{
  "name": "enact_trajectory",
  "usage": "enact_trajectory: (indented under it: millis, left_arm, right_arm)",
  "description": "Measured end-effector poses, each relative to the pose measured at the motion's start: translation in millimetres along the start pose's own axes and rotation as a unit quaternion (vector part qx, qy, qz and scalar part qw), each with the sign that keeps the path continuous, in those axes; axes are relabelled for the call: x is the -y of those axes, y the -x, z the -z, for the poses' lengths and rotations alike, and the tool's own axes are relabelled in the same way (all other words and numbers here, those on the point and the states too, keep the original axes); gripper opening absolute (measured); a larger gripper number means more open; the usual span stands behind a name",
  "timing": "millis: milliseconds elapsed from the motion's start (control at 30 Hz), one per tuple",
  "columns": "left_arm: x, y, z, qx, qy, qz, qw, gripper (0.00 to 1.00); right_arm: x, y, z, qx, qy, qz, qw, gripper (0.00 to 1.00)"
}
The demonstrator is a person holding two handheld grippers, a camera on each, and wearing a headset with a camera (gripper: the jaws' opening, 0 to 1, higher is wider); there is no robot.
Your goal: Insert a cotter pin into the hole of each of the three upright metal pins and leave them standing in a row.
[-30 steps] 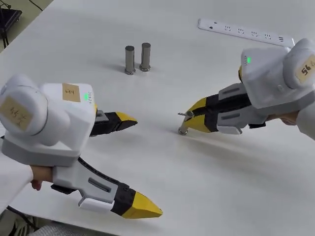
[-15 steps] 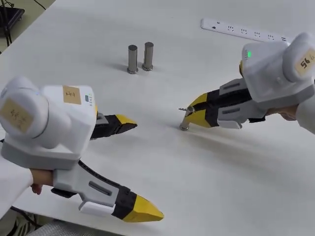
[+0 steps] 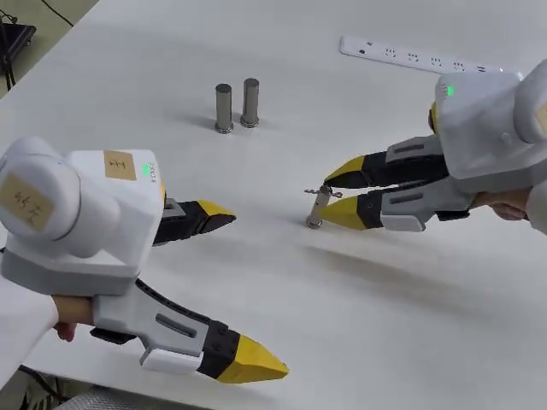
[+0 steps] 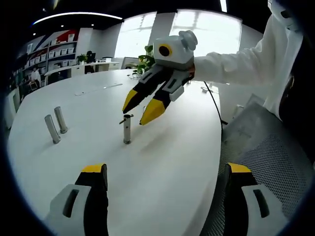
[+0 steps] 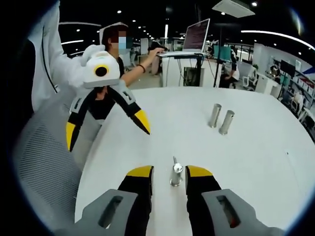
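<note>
Two bare metal pins [image 3: 224, 108] [image 3: 250, 102] stand upright side by side at the back of the white table [image 3: 385, 325]. A third metal pin [image 3: 317, 208] stands alone nearer the front, with a cotter pin [image 3: 321, 192] through its top. My right gripper [image 3: 330, 200] is open, its yellow jaws flanking this pin with small gaps, as the right gripper view shows around the pin [image 5: 175, 175]. Over the table's near left edge my left gripper [image 3: 255, 295] is spread wide open and holds nothing. In the left gripper view the third pin [image 4: 127, 129] stands under the right gripper [image 4: 138, 112].
A white power strip [image 3: 419, 58] lies at the back right of the table. The table's near edge runs by the left gripper, and a grey mesh chair [image 4: 266, 147] stands beyond it. Bare tabletop separates the pair of pins from the third pin.
My right gripper has opened and let go of the third pin, which now stands on the table by itself. The left gripper has kept its place and stayed open.
</note>
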State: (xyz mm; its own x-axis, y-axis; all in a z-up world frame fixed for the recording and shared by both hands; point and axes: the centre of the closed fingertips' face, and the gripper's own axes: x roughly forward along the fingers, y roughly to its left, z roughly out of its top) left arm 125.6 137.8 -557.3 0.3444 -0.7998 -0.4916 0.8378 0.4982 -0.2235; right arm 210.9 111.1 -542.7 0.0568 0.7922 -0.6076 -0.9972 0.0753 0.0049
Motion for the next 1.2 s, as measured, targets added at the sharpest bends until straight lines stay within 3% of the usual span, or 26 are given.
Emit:
enact_trajectory:
  millis: [133,333,467,567,700,867,1033,1100,1167,1200]
  left_arm:
    - [-0.2,1.1,-6.8,0.010,0.003,-0.006,0.9999,0.99]
    - [-2.3,4.2,-16.1,0.026,0.014,-0.018,0.9994,0.99]
    - [-4.0,6.5,-20.4,0.033,0.017,-0.029,0.9989,0.99]
    - [-4.8,7.9,-24.0,0.042,0.025,-0.034,0.9982,0.99]
    - [-4.0,8.7,-28.0,0.052,0.035,-0.033,0.9975,0.99]
    - [-5.1,9.9,-29.1,0.053,0.037,-0.037,0.9973,0.99]
    - [-5.8,10.9,-31.2,0.060,0.042,-0.039,0.9966,0.99]
    - [-6.5,10.4,-30.6,0.060,0.047,-0.039,0.9963,0.99]
    - [-8.1,10.2,-29.5,0.057,0.051,-0.042,0.9962,0.99]
    - [-9.0,10.4,-29.5,0.058,0.050,-0.044,0.9961,0.99]
  right_arm:
    - [-4.4,19.4,0.6,0.017,-0.034,0.030,0.9988,0.38]
    - [-11.2,48.6,11.0,0.045,-0.105,0.078,0.9904,0.54]
    - [-19.3,62.8,19.8,0.058,-0.139,0.090,0.9846,0.51]
    - [-25.3,71.1,27.7,0.057,-0.149,0.097,0.9823,0.57]
    - [-34.6,79.2,27.1,0.091,-0.195,0.097,0.9718,0.66]
    - [-42.5,81.2,35.4,0.085,-0.202,0.106,0.9699,0.84]
    - [-46.4,82.4,45.7,0.078,-0.222,0.116,0.9651,0.90]
    - [-40.9,84.4,51.4,0.073,-0.225,0.140,0.9613,0.99]
    - [-29.1,89.5,60.8,0.060,-0.224,0.184,0.9551,0.98]
    - [-27.9,90.4,63.3,0.054,-0.226,0.188,0.9544,0.99]
